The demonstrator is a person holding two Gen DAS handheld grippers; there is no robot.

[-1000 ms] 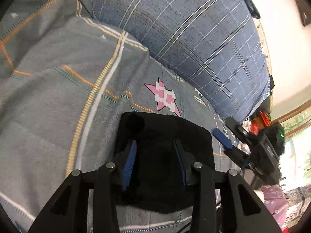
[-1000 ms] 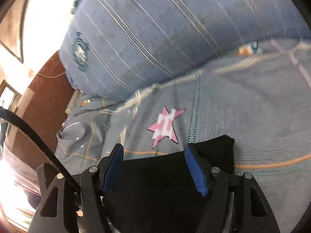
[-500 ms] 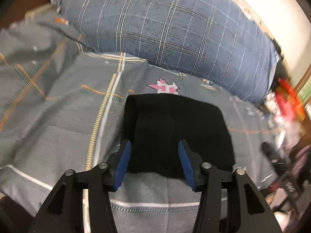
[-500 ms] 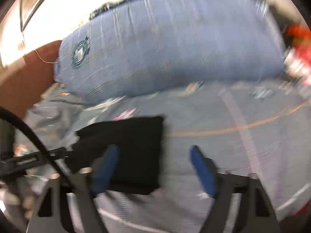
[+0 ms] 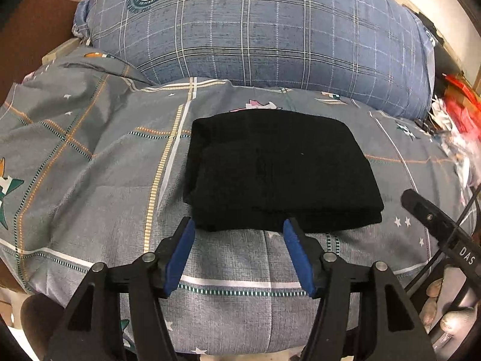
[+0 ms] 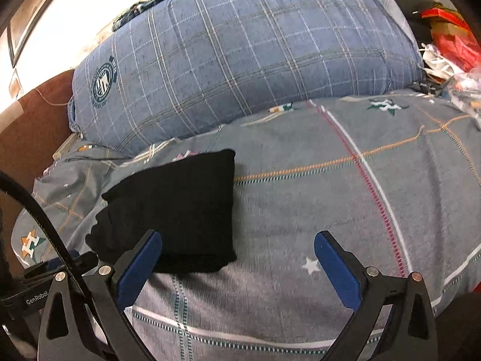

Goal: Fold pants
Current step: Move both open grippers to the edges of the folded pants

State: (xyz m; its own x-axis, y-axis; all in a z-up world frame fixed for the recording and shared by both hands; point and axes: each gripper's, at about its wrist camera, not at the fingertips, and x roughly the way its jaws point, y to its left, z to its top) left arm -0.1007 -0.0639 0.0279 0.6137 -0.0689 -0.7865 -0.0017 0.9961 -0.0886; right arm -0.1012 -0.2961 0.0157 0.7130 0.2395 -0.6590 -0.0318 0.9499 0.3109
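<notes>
1. Both grippers have backed off the pants [image 5: 279, 168]; folded black bundle lies flat on bedspread [image 5: 90, 180], below pillow [image 5: 270, 30].
2. Left gripper [image 5: 239, 225] spread, empty, pants just ahead, nearer.
3. Right gripper [image 6: 237, 240] spread, empty, pants ahead-left.

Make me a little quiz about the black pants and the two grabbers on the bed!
1. True or false: the left gripper is clamped on the black pants.
2. What lies behind the pants? A) a blue plaid pillow B) a red towel C) a wooden box
3. Fill in: the pants lie folded on a grey ____ with stars.

Key
1. False: both it and the right gripper are open and hold nothing.
2. A
3. bedsheet
</notes>
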